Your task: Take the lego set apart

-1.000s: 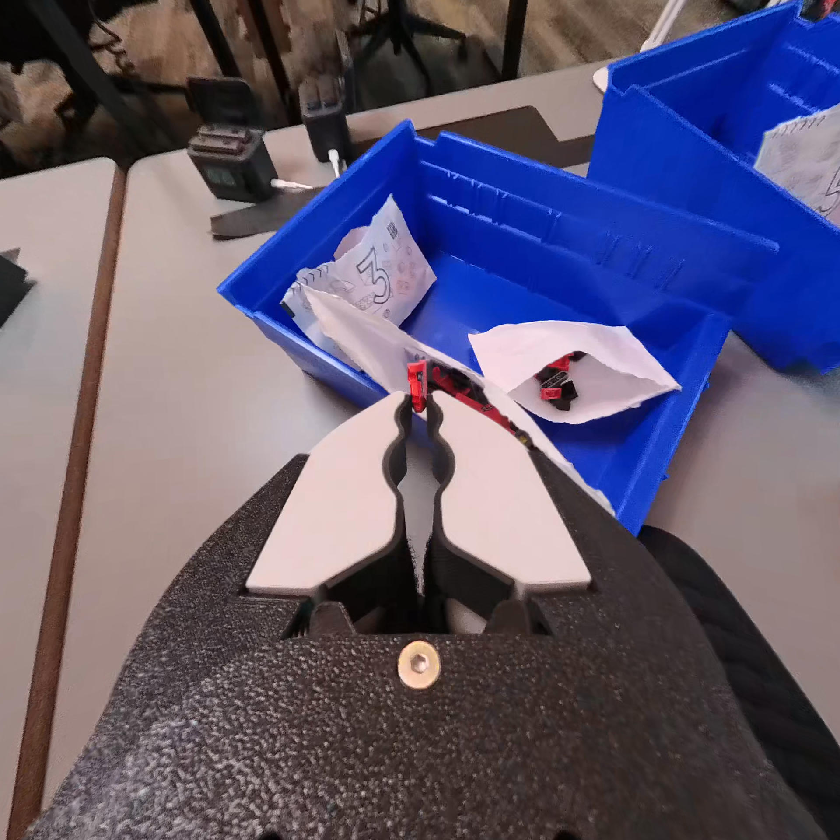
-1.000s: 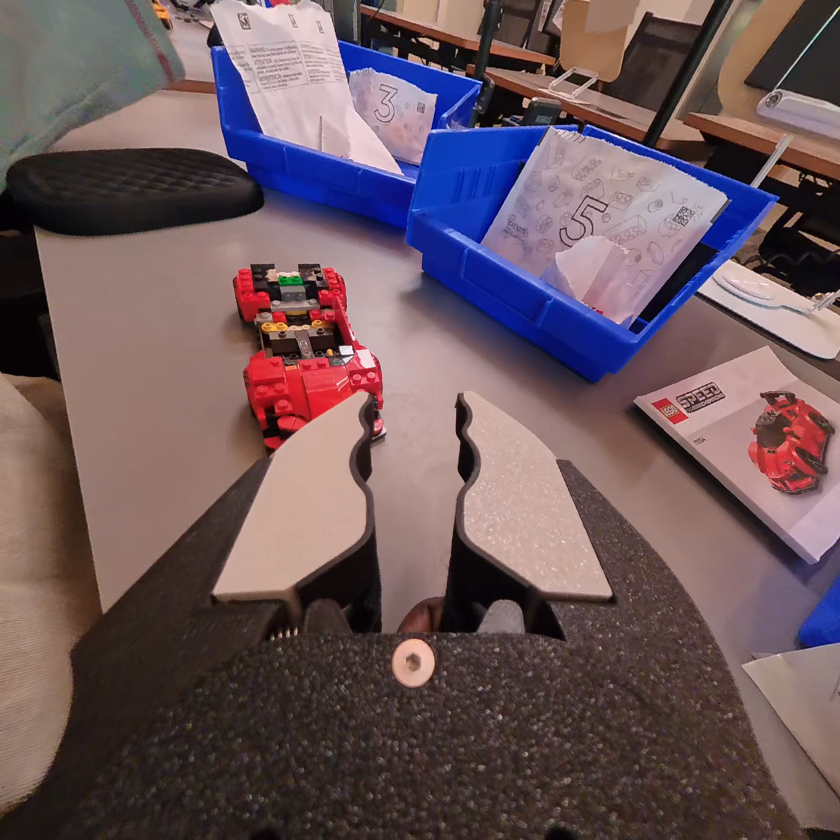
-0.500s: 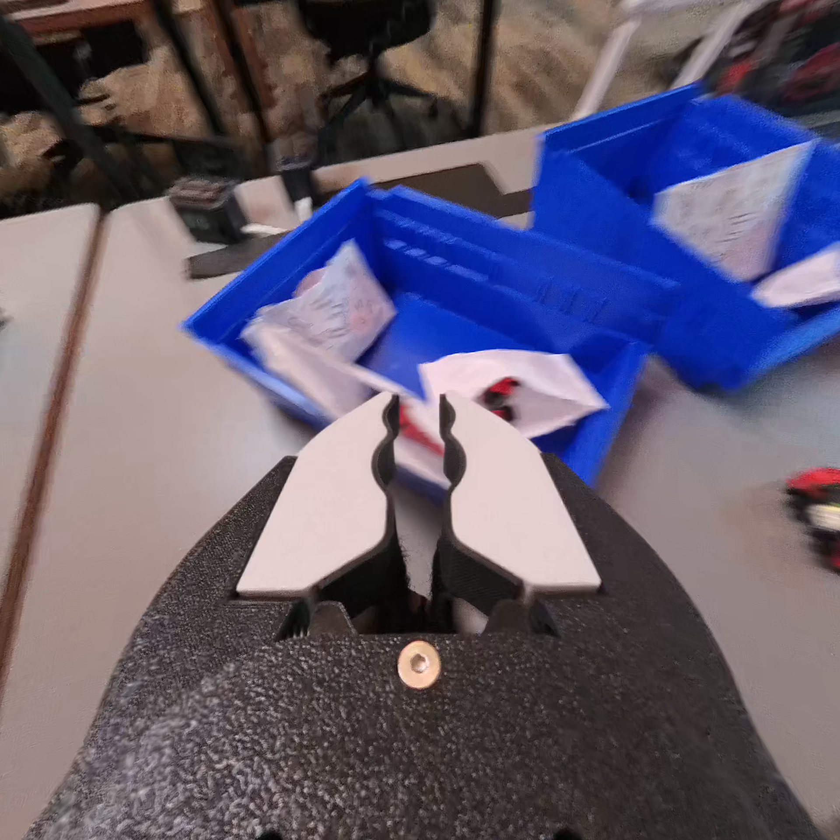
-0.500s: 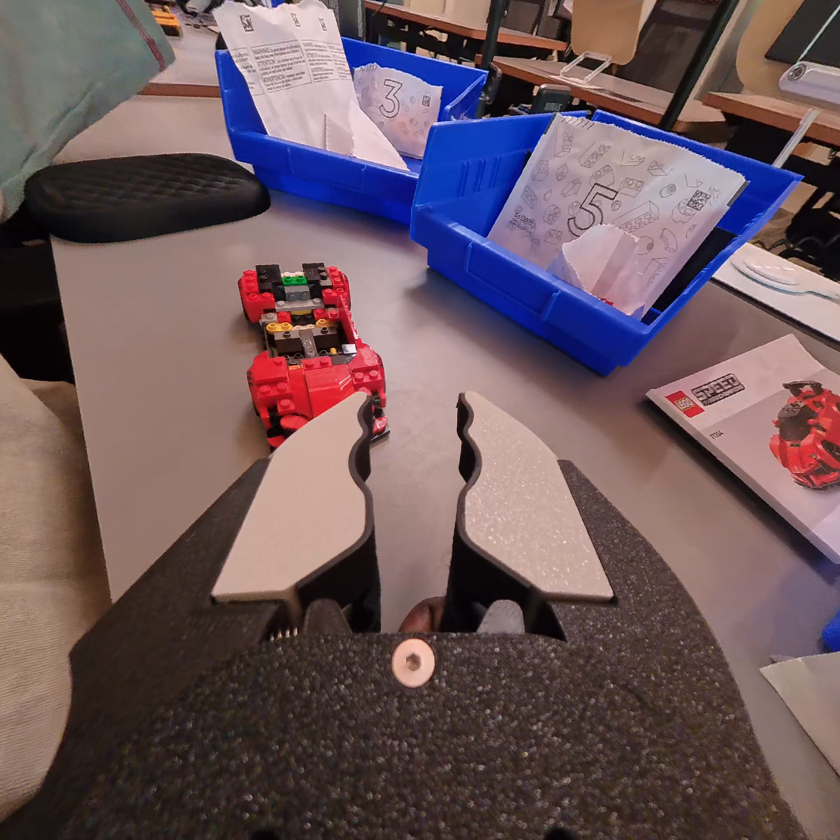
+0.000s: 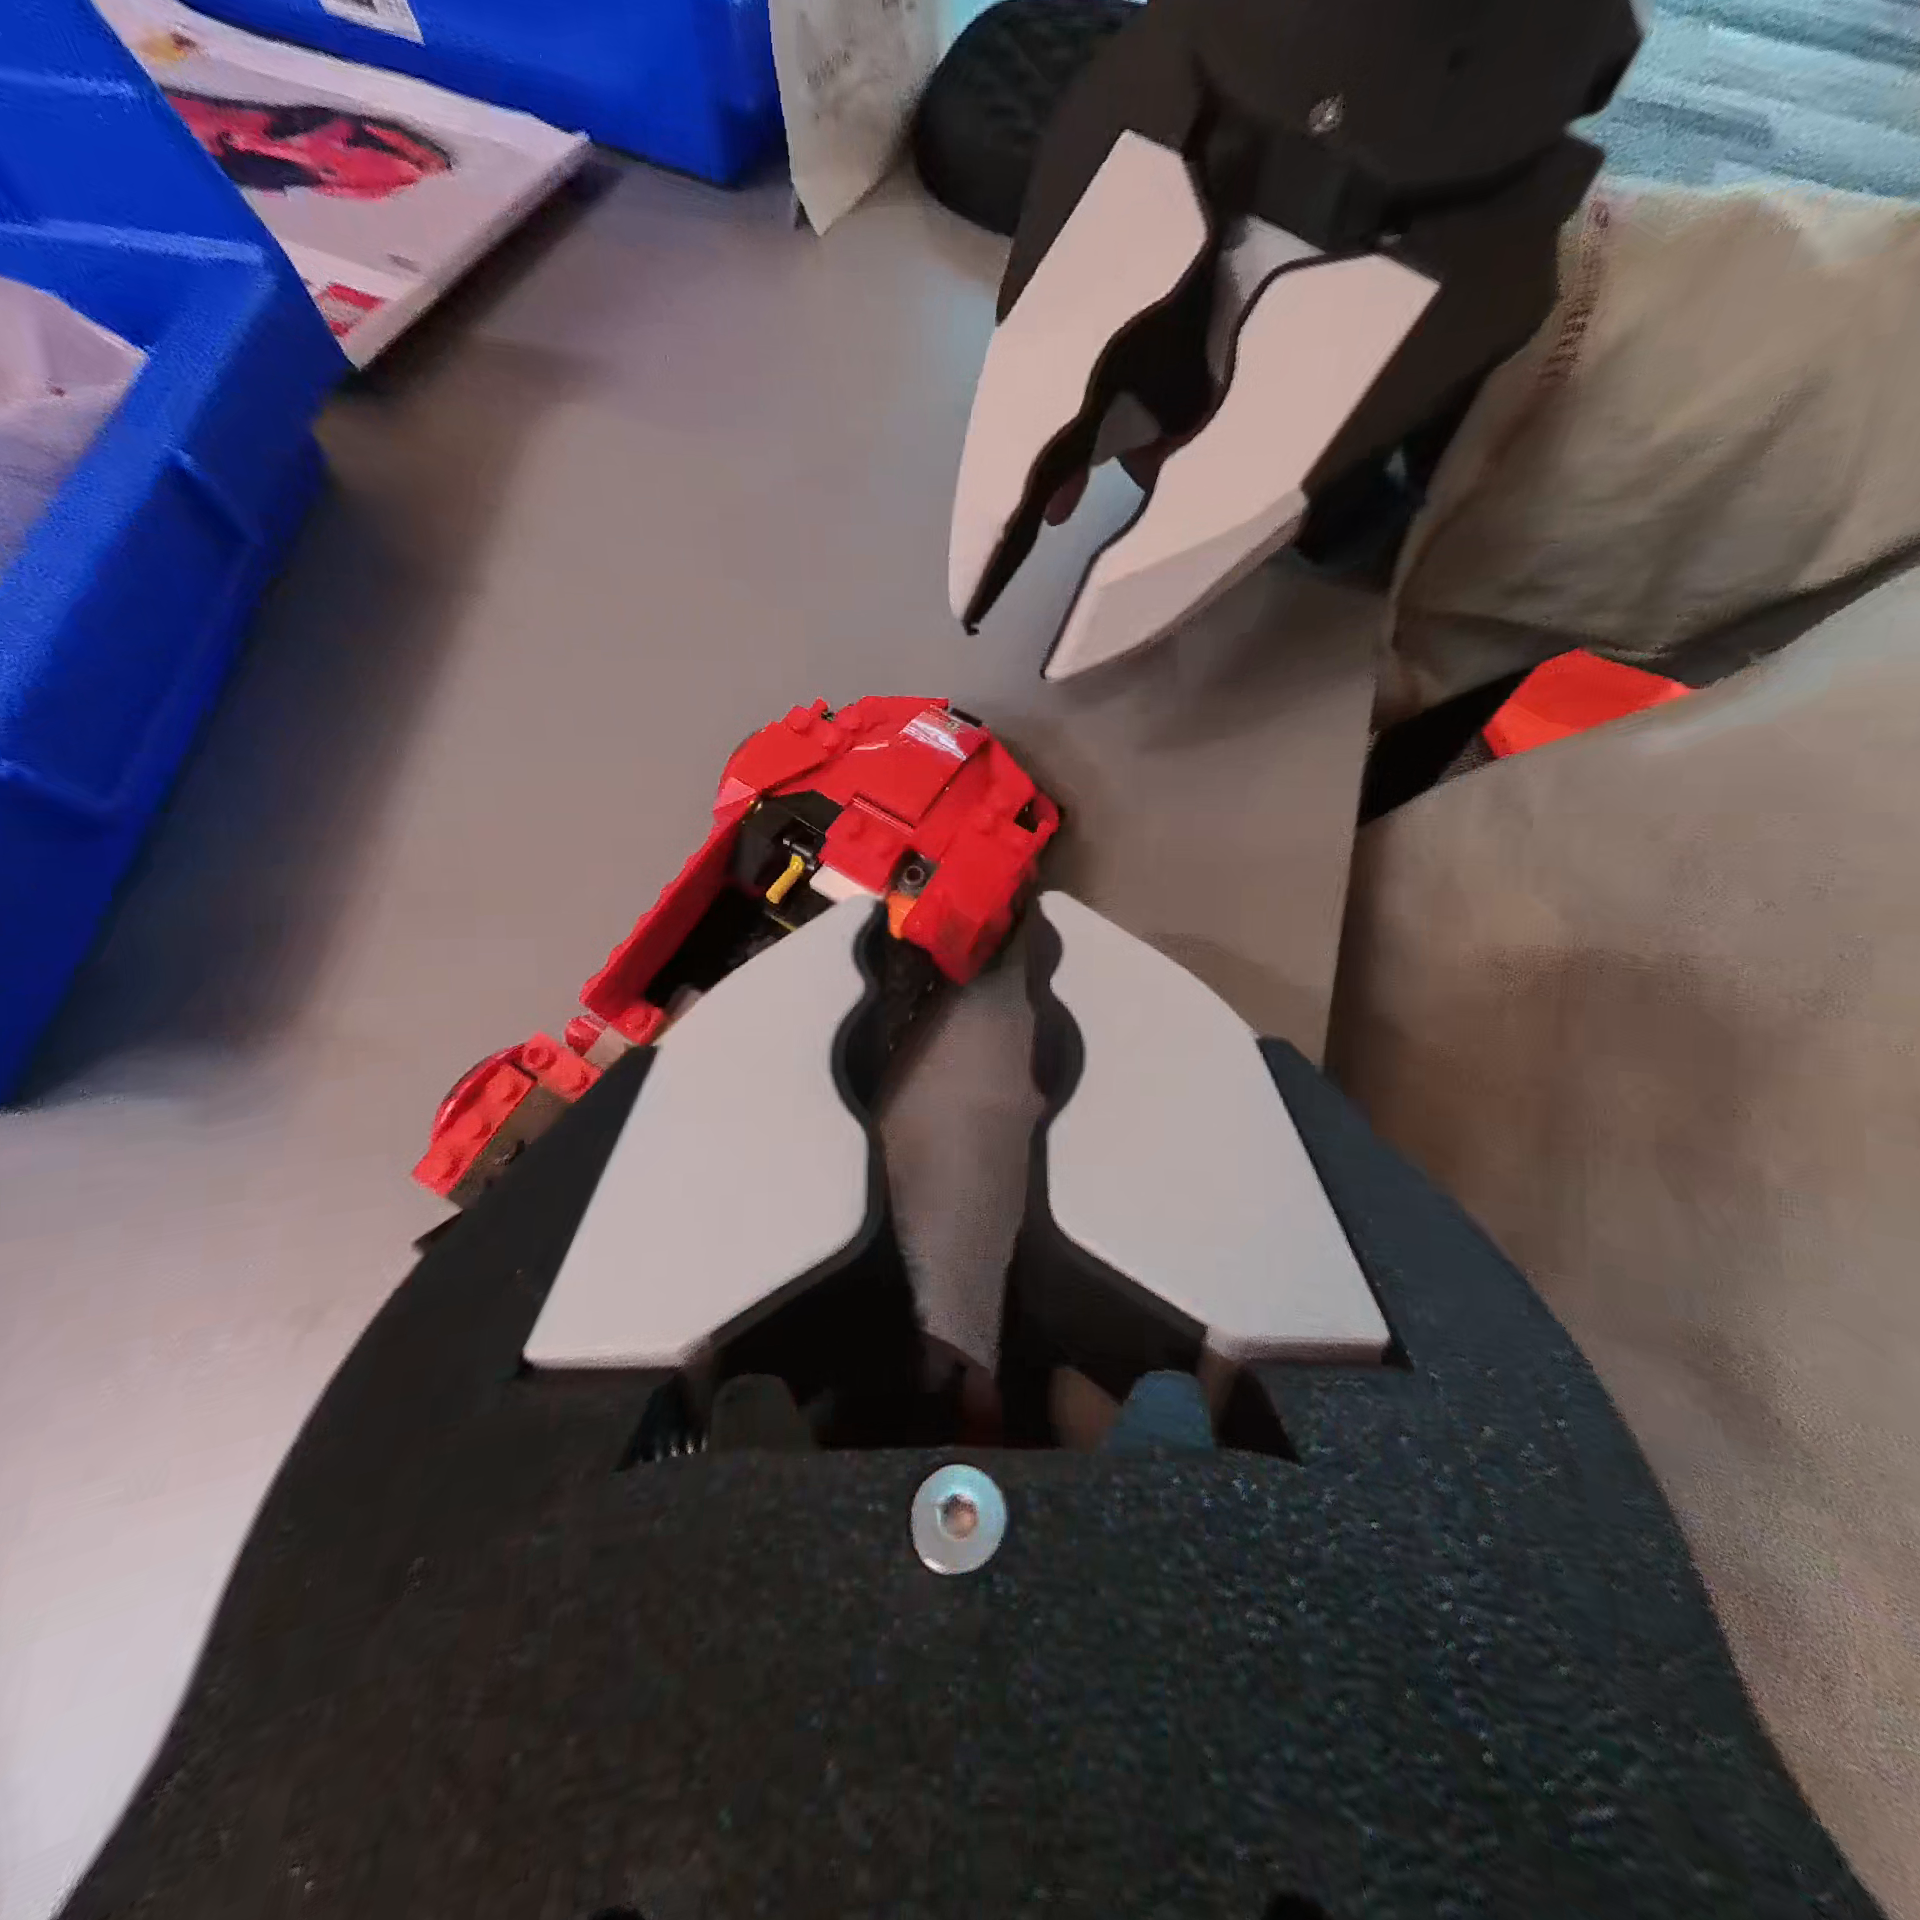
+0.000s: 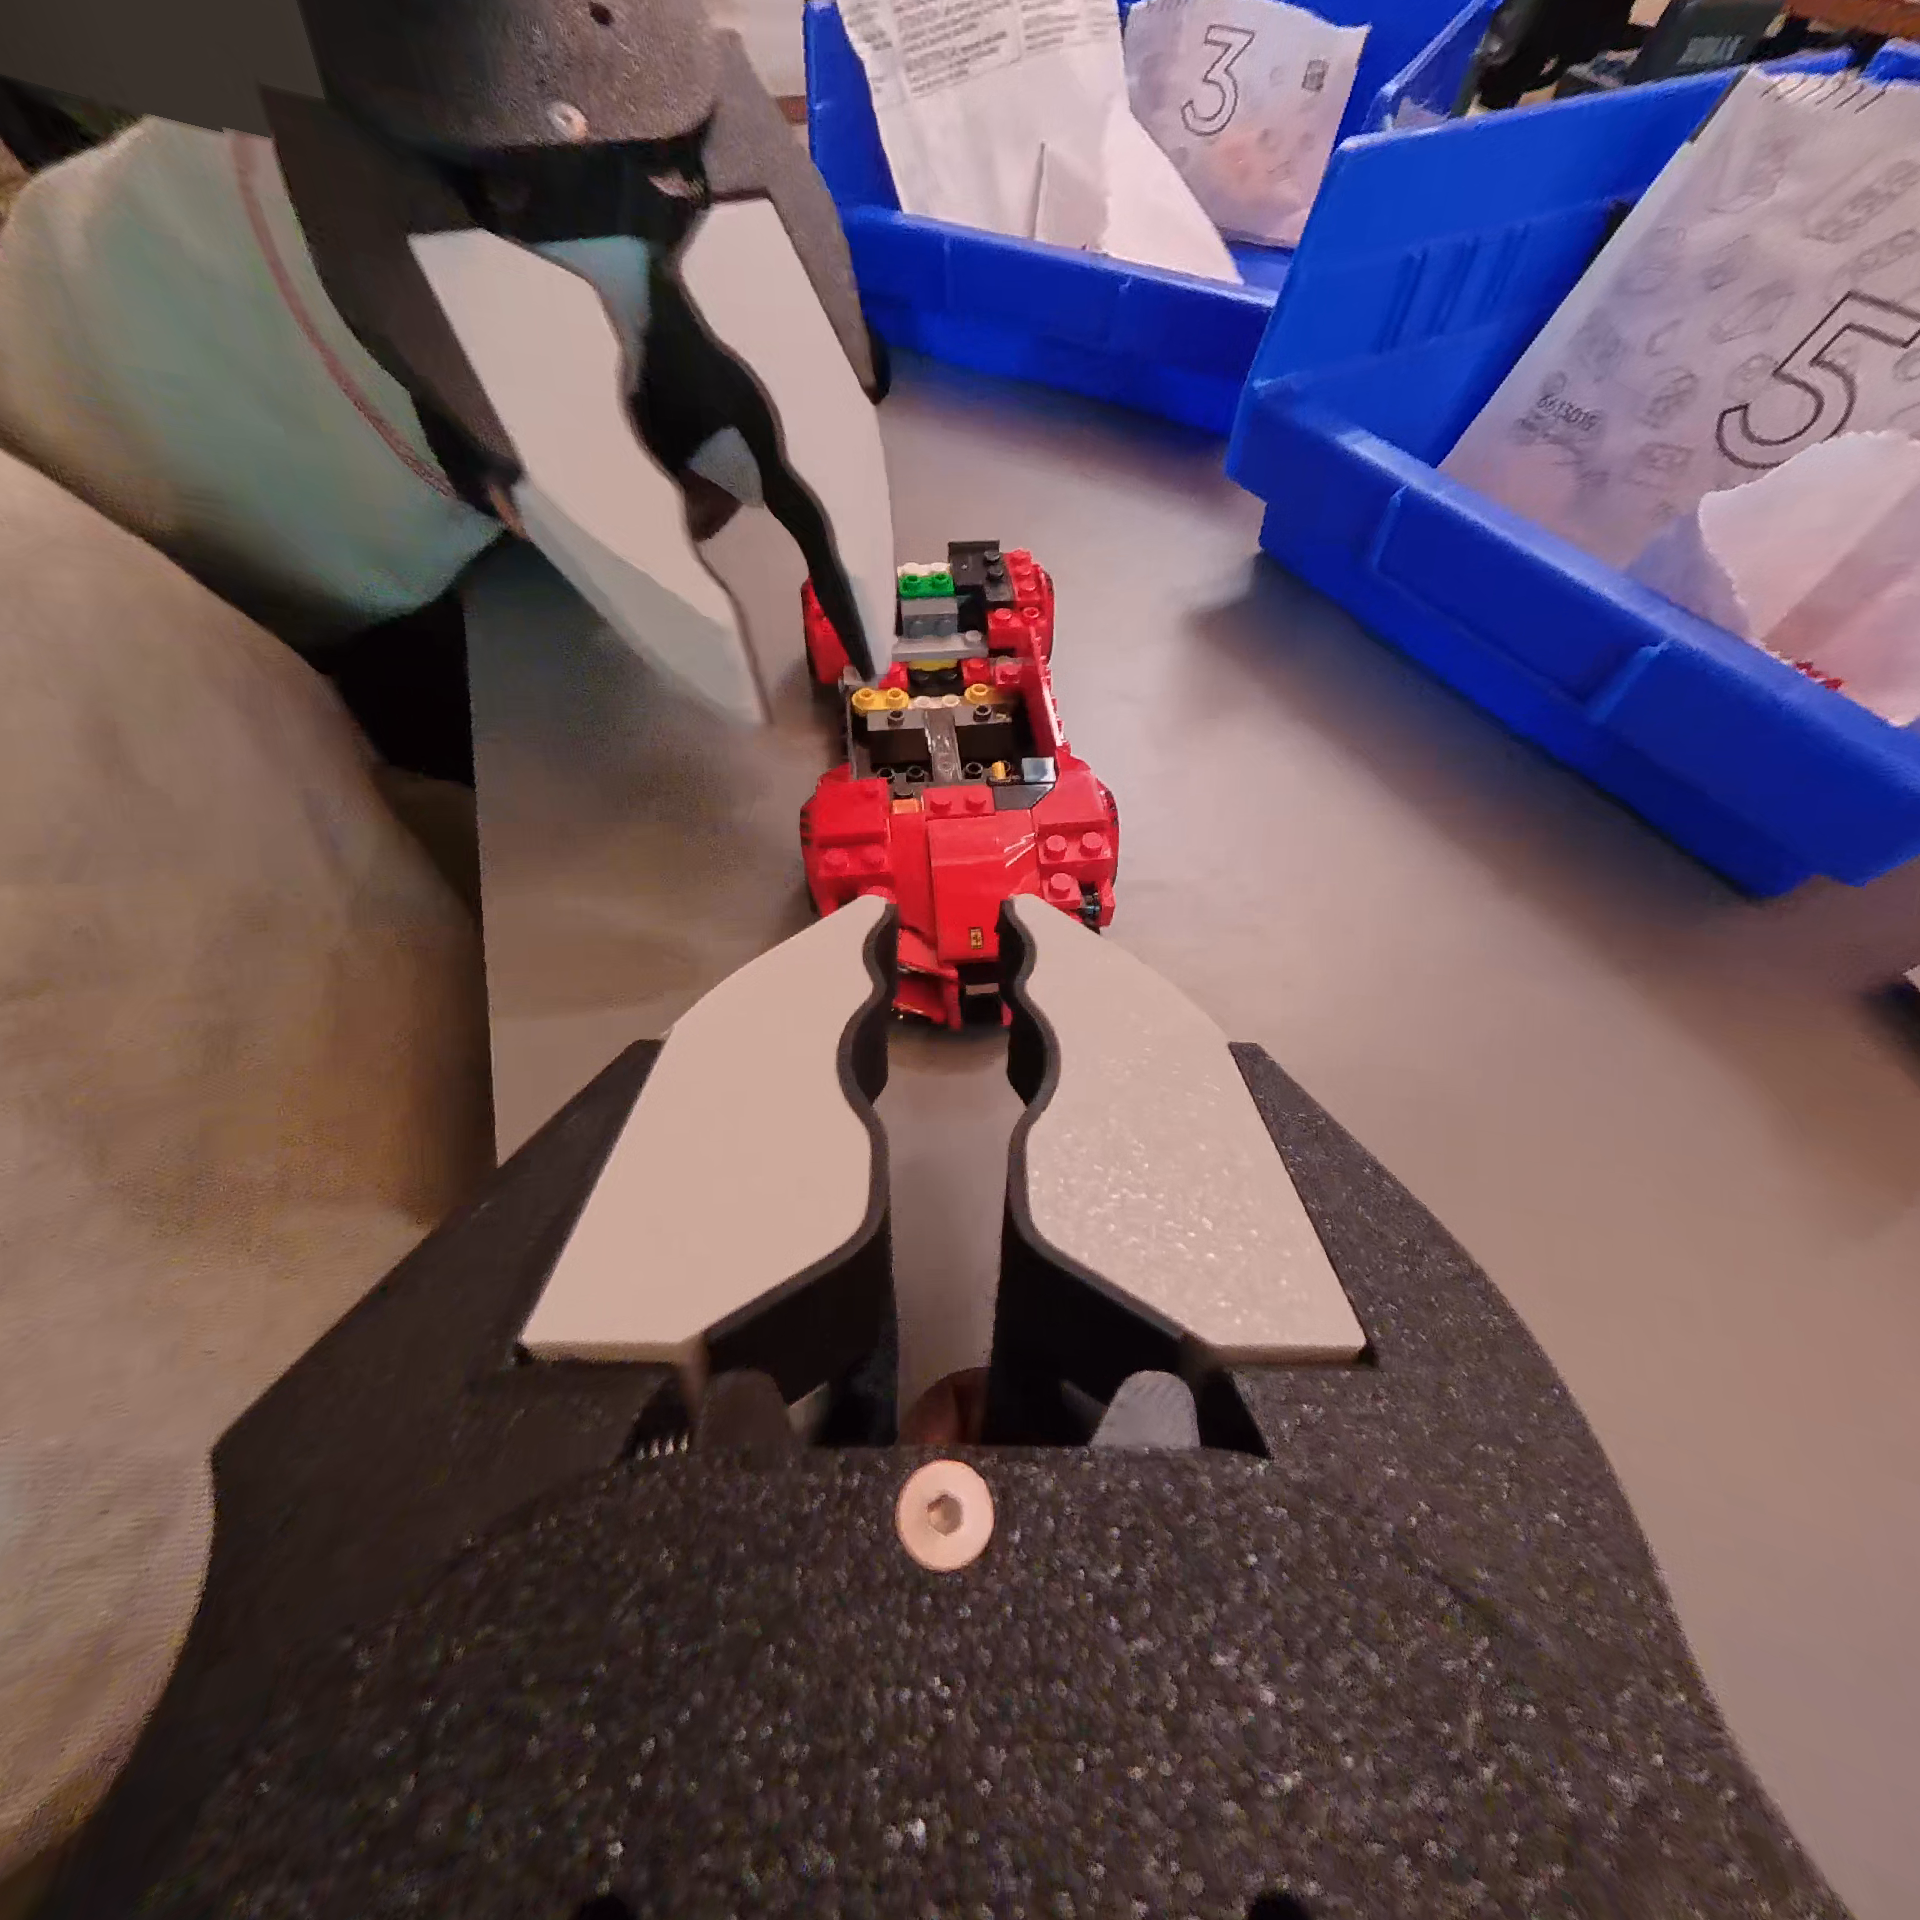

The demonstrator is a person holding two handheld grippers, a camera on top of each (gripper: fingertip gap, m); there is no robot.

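Note:
A red lego car (image 6: 961, 821) with an open black cockpit and small green, yellow and grey bricks at its rear stands on the grey table (image 6: 1351, 1039). My right gripper (image 6: 945, 914) is open, and its tips frame the car's nose. In the left wrist view it (image 5: 1013, 644) hovers just beyond the car (image 5: 883, 821). My left gripper (image 5: 951, 904) is open, with a red corner of the car between its tips. In the right wrist view it (image 6: 816, 691) comes down at the car's left rear side.
Two blue bins (image 6: 1039, 301) (image 6: 1558, 623) with white paper bags (image 6: 1714, 343) stand behind and to the right of the car. An instruction booklet (image 5: 343, 177) lies by a bin (image 5: 135, 520). A person's beige trousers (image 5: 1610, 1143) are at the table's edge. The gap from one gripper's tips to the other's is roughly 6 cm.
My left gripper has swung from the blue bin over to the car and opened wider. My right gripper has moved up to the car's nose, and its jaws have narrowed.

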